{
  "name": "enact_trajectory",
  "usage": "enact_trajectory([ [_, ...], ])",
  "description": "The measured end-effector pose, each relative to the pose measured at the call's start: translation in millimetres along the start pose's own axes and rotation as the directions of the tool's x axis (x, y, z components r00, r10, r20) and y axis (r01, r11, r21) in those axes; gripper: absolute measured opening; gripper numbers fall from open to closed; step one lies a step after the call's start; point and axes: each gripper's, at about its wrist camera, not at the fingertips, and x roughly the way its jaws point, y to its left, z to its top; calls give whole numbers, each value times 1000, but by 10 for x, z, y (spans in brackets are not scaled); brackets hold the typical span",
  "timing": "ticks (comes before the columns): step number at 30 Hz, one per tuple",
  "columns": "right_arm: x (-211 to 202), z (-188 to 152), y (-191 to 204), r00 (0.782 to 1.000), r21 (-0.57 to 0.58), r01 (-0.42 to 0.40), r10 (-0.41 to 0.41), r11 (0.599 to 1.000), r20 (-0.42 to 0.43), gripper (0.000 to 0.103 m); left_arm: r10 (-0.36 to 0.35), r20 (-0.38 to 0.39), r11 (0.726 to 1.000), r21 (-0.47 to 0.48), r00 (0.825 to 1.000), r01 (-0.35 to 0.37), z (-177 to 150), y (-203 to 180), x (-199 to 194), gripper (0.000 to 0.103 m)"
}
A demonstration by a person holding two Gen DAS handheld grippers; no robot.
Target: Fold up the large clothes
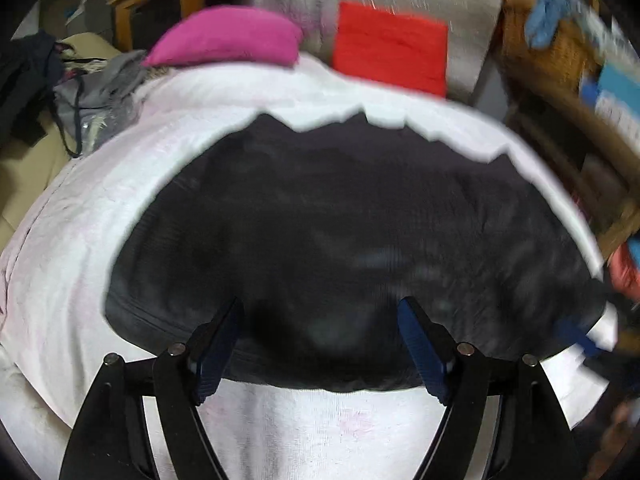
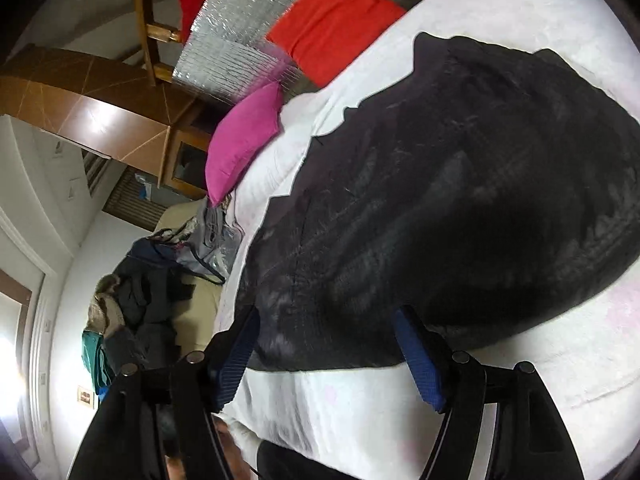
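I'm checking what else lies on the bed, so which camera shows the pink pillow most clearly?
The right wrist view. There the pink pillow is sharp, its full outline visible at the edge of the white bedcover, beside the red cushion. The left wrist view also shows all of it, but motion-blurred.

White bed (image 1: 80, 248) carries black garment (image 1: 340, 220), pink pillow (image 1: 228, 36), red cushion (image 1: 392, 46)

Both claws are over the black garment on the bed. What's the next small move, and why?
Probably lower the left claw onto the near hem of the black garment and close. Both claws are open and hold nothing, the right claw too, and the garment lies flat on the white bedding, so a fold needs a grip first.
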Motion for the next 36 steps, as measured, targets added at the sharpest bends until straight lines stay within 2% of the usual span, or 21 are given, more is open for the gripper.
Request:
enact_trajectory([
  [1, 52, 6, 6, 1000, -28, 20, -20, 999, 1, 74, 29, -36, 999, 27, 999, -28, -44, -44, 142, 81],
  [2, 128, 30, -73, 995, -44, 99, -99, 994, -10, 74, 42, -41, 998, 43, 998, -40, -72, -54, 217, 82],
  [3, 194, 46, -227, 986, -5, 166, -166, 986, -34, 74, 45, -37, 998, 48, 998, -43, -101, -57, 256, 84],
  [5, 199, 37, -423, 991, 84, 130, -126, 988, -47, 74, 45, -38, 997, 58, 998, -42, -103, -62, 238, 85],
  [6, 151, 36, -415, 991, 83, 128, -125, 988, -40, 74, 45, -41, 997, 61, 998, -43, -95, -56, 220, 84],
  [7, 89, 41, -301, 990, 52, 140, -139, 989, -22, 74, 42, -39, 997, 59, 998, -39, -78, -38, 183, 84],
  [10, 23, 83, -43, 993, -32, 114, -114, 993, -3, 74, 39, -25, 998, 49, 999, -38, -3, 30, 102, 84],
  [13, 58, 156, 47, 986, -97, 164, -163, 982, 17, 75, 80, -1, 996, 33, 997, -80, 23, 121, 67, 84],
  [15, 135, 223, -40, 978, -61, 205, -206, 977, -18, 75, 66, -24, 998, -9, 998, -66, 27, 223, 84, 84],
  [17, 177, 246, -6, 987, -52, 156, -157, 986, -32, 76, 58, -21, 998, -29, 998, -58, 52, 253, 63, 84],
  [19, 219, 246, 209, 992, -112, 123, -125, 986, -19, 76, 66, -7, 998, -12, 998, -66, 80, 212, 42, 84],
  [21, 358, 274, 325, 994, -134, 97, -104, 986, -46, 76, 74, -6, 997, 14, 997, -74, 96, 147, 63, 84],
  [22, 403, 269, 311, 990, -136, 119, -128, 984, -56, 76, 84, -9, 996, 28, 996, -84, 103, 116, 98, 84],
  [23, 537, 278, 237, 980, -140, 160, -174, 977, -94, 76, 90, -12, 995, 32, 996, -90, 101, 108, 133, 85],
  [25, 682, 259, 72, 963, -119, 200, -218, 973, -161, 76, 80, -22, 997, 24, 997, -80, 93, 113, 175, 85],
  [32, 491, 427, 379, 975, -199, 197, -213, 960, -61, 77, 89, 19, 995, 32, 996, -90, 152, 99, 58, 85],
  [33, 518, 461, 367, 973, -197, 207, -222, 958, -60, 79, 94, 23, 995, 32, 995, -95, 168, 98, 75, 85],
  [35, 670, 534, 166, 947, -181, 295, -313, 938, -77, 81, 96, -16, 995, 31, 995, -96, 165, 120, 237, 90],
  [36, 719, 546, 75, 946, -159, 291, -309, 943, -102, 81, 99, -26, 995, 28, 995, -99, 159, 130, 300, 98],
])
